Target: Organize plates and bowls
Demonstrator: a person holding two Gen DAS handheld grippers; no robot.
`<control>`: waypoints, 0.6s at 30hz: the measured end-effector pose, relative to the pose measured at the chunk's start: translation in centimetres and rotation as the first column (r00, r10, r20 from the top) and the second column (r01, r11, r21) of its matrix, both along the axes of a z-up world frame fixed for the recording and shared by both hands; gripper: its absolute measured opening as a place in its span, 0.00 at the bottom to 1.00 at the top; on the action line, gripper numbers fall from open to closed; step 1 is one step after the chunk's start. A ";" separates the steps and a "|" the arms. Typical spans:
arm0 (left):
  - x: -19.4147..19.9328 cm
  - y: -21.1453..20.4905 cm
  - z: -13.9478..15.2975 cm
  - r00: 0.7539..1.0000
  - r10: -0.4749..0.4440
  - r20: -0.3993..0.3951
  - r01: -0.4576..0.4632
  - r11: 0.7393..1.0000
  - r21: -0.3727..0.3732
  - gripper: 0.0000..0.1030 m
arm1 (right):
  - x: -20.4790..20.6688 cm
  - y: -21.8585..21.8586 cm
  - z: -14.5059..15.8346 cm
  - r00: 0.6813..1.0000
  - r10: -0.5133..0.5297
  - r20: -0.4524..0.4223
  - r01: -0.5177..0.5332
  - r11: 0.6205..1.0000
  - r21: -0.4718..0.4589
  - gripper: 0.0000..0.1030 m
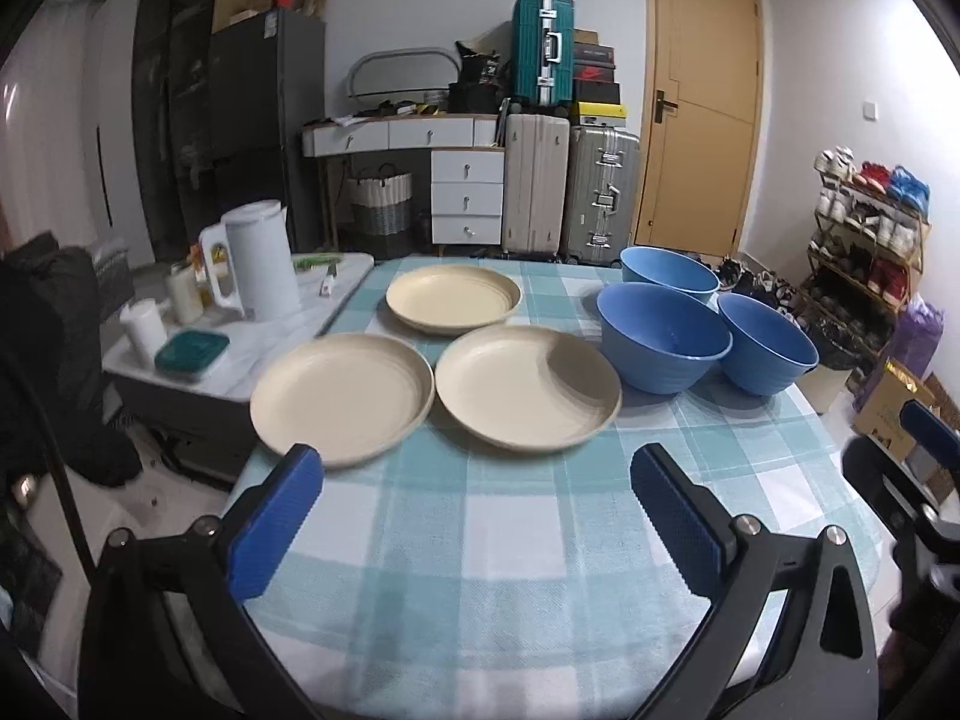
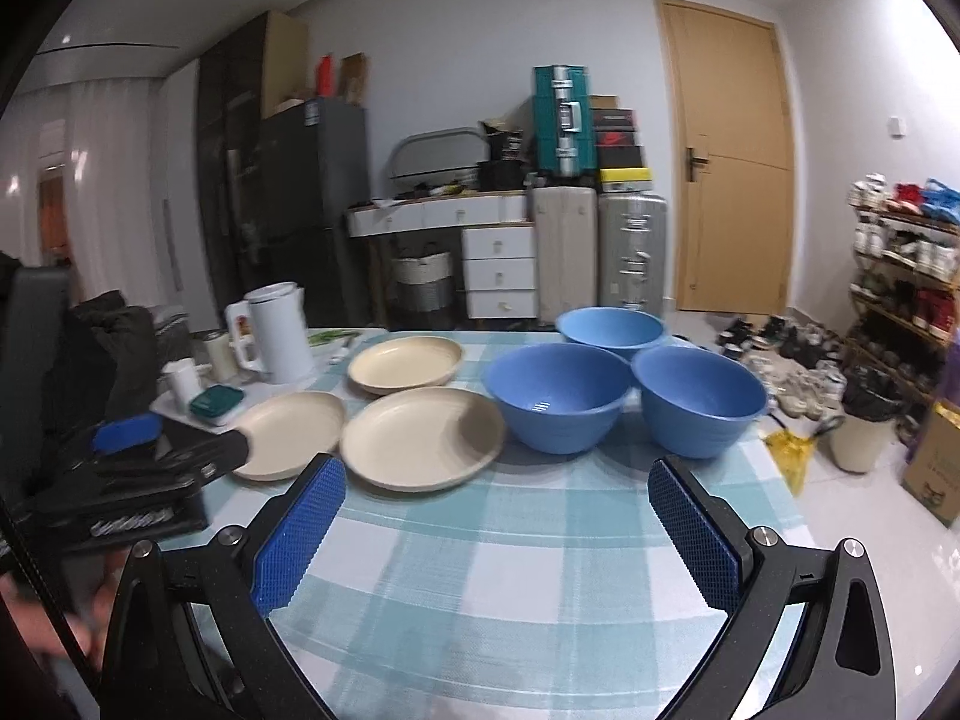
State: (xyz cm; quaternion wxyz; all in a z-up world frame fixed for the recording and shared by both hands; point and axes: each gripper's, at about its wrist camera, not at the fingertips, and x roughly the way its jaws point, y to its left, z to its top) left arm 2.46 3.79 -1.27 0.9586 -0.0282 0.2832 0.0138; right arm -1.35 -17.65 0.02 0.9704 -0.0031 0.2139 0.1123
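**Nothing stacked yet: both grippers empty, short of the dishes**

Nearest you, your left gripper (image 1: pixel 477 516) hangs over the checked surface (image 1: pixel 480 600) with its jaws spread wide and nothing between them. Your right gripper (image 2: pixel 495 522) is the same: jaws spread, empty, above the near cloth. Neither touches a dish.

Just beyond the left jaws lie two cream plates side by side, the left plate (image 1: pixel 342 399) and the middle plate (image 1: pixel 528 387), rims close but not overlapping as far as you can see. The left plate sits at the surface's left edge, and the left fingertip is just short of its rim. Behind them, well clear, is the far plate (image 1: pixel 453 299).

To the right stand three blue bowls in a tight cluster: the near bowl (image 2: pixel 558 396), the right bowl (image 2: pixel 699 402) and, behind both, the far bowl (image 2: pixel 611 327). All are upright and unnested; whether they touch is hard to tell.

So the job looks to be at its start, with the first pick in hand. A sensible next move is to take a plate by its rim, which means coming in low and flat so one jaw slides under the lip. The left plate suits your left gripper; the right bowl's wall suits your right. Mind the kettle (image 1: pixel 258 261) off to the left.
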 end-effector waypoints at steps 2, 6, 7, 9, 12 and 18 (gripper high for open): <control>0.5 0.7 1.0 1.000 0.014 0.026 -0.014 0.999 0.032 1.00 | 0.2 0.7 1.0 1.000 0.025 0.016 -0.025 1.000 -0.010 1.00; 1.8 3.3 3.5 0.995 0.057 0.088 -0.060 0.998 0.032 1.00 | 1.9 1.6 3.3 0.997 0.064 0.031 -0.064 0.998 0.009 1.00; 2.4 4.1 3.9 0.995 0.053 0.084 -0.055 0.998 0.018 1.00 | 2.3 1.8 3.7 0.997 0.070 0.034 -0.071 0.997 0.016 1.00; 3.3 5.2 4.4 0.996 0.052 0.073 -0.053 0.999 0.009 1.00 | 3.4 2.3 4.8 0.995 0.093 0.043 -0.095 0.995 0.031 1.00; 3.4 5.9 4.7 0.996 0.021 0.086 -0.022 1.000 0.005 1.00 | 4.9 3.3 5.8 0.992 0.112 0.053 -0.114 0.993 0.033 1.00; 1.4 3.1 3.5 0.982 -0.012 0.187 -0.032 0.972 0.231 1.00 | 7.3 5.0 5.1 0.990 0.136 0.026 -0.137 0.989 0.045 1.00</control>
